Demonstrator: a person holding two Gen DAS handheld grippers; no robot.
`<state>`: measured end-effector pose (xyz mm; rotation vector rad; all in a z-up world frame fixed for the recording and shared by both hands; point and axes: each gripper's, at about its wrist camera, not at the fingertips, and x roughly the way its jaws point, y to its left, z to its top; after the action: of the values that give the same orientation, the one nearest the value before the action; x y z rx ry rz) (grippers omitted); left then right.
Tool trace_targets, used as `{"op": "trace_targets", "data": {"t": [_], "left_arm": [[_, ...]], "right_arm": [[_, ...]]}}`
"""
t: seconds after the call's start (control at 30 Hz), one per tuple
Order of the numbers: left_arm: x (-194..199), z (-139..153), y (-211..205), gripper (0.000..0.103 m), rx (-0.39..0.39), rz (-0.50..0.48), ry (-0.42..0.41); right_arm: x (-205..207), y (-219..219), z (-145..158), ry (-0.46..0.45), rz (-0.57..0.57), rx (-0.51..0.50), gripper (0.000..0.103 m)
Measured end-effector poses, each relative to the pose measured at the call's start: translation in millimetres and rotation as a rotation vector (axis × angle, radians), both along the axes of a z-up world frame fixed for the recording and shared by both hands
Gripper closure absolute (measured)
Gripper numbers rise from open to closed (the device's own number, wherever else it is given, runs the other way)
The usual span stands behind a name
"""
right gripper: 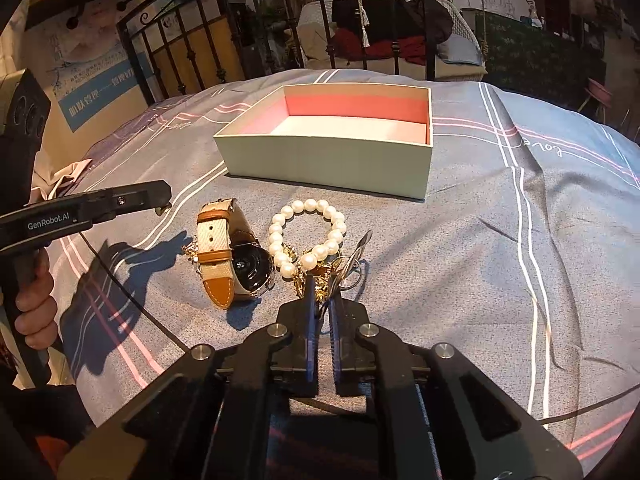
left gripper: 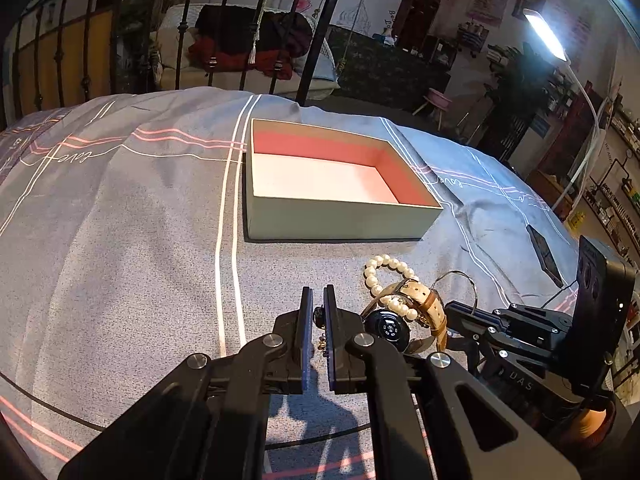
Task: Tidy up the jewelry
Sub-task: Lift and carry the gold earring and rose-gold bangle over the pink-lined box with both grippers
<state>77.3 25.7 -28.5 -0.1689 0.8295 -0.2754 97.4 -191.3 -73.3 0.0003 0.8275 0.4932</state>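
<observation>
While the open box [right gripper: 328,164] sits on the bedspread [right gripper: 520,260] with nothing visible inside, the jewelry lies bunched just in front of it: pearl bracelet [right gripper: 308,236] touching the watch [right gripper: 236,256]. Left gripper [left gripper: 318,312] is pinched on a small gold-and-dark piece [left gripper: 319,320]. Right gripper [right gripper: 322,296] is clenched on a gold chain [right gripper: 320,286] beside thin wire hoops [right gripper: 352,264].

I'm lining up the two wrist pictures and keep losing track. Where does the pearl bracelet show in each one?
Left wrist view: pearl bracelet lower right of centre, draped over the watch.
Right wrist view: pearl bracelet at centre, right of the watch.
Shared landmark: the open box lies beyond it.
</observation>
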Motion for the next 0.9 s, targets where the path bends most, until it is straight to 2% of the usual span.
{"op": "trace_targets", "data": {"t": [0.53,0.9], "left_arm": [[-1,8,-9,0.098,0.015,-0.021,-0.029],[1,14,-14,0.098,0.017,-0.028,-0.047]], "right_arm": [[-4,-4,15,-0.046,-0.015,-0.02,0.1],[-2,-12,41,-0.123,-0.026,0.029,0.1]]}}
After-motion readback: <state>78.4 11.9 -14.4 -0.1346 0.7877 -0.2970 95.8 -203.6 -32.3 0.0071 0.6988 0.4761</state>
